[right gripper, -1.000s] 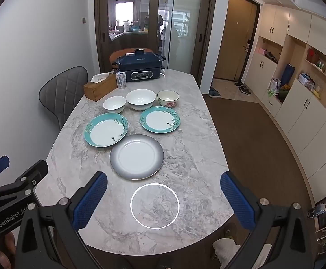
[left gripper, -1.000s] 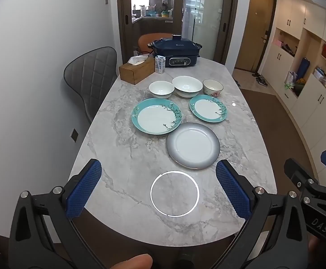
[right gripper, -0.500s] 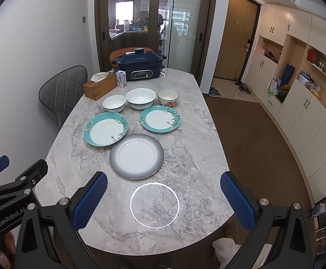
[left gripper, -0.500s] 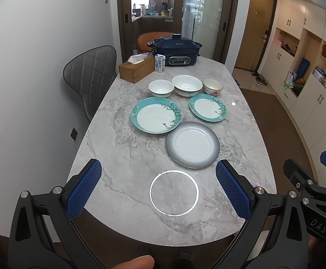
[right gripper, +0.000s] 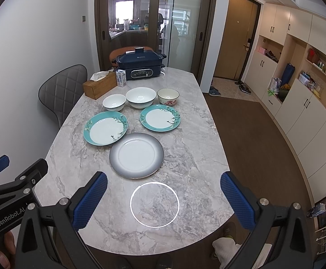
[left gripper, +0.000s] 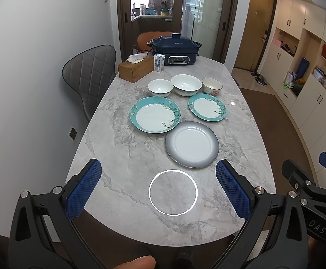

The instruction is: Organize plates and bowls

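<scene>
On the marble table (left gripper: 118, 157) lie a grey-rimmed plate (left gripper: 192, 144) (right gripper: 136, 155), a large teal floral plate (left gripper: 155, 114) (right gripper: 105, 127) and a smaller teal plate (left gripper: 207, 107) (right gripper: 160, 118). Behind them stand a small white bowl (left gripper: 160, 87) (right gripper: 114, 102), a larger white bowl (left gripper: 186, 84) (right gripper: 141, 97) and a floral bowl (left gripper: 212, 86) (right gripper: 168, 96). My left gripper (left gripper: 158, 190) is open and empty above the near table edge. My right gripper (right gripper: 163, 204) is open and empty beside it, to its right.
A wooden tissue box (left gripper: 136, 68), a small carton (left gripper: 159, 62) and a dark blue electric cooker (left gripper: 174, 50) stand at the table's far end. A grey chair (left gripper: 88, 76) is at the left. A white light ring (left gripper: 173, 192) shows on the near table. Cabinets line the right wall.
</scene>
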Motion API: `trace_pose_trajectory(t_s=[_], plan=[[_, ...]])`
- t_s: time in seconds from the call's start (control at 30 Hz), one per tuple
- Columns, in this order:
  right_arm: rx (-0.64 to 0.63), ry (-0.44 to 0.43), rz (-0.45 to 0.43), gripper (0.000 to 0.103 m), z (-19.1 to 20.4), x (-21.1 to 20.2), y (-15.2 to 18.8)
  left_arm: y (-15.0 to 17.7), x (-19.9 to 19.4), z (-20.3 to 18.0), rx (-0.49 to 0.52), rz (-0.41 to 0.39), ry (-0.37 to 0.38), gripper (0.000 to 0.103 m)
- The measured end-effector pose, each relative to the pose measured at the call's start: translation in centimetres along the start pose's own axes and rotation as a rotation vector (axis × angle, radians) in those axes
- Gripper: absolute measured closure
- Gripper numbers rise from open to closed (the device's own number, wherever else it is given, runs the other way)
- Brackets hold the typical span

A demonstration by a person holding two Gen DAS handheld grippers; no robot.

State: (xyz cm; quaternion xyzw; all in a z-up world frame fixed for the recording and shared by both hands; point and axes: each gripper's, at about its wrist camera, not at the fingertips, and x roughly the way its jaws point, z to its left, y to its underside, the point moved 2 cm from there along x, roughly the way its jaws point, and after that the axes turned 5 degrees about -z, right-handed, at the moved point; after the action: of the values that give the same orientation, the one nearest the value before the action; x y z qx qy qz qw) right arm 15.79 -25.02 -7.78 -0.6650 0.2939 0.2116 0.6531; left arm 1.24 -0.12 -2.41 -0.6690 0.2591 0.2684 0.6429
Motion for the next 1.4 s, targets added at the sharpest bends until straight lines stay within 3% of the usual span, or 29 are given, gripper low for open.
trace_pose_trajectory(t_s=[1.1,1.4], plan=[[0.000,0.003,0.005,0.000,0.0,-0.2,0.1,1.0,0.2,-0.4,-0.004,0.009,0.008,0.000],[0.016,0.029,0.018,0.000,0.1,1.0,0.7,1.7,1.6,0.7,-0.009,0.048,0.064,0.000]])
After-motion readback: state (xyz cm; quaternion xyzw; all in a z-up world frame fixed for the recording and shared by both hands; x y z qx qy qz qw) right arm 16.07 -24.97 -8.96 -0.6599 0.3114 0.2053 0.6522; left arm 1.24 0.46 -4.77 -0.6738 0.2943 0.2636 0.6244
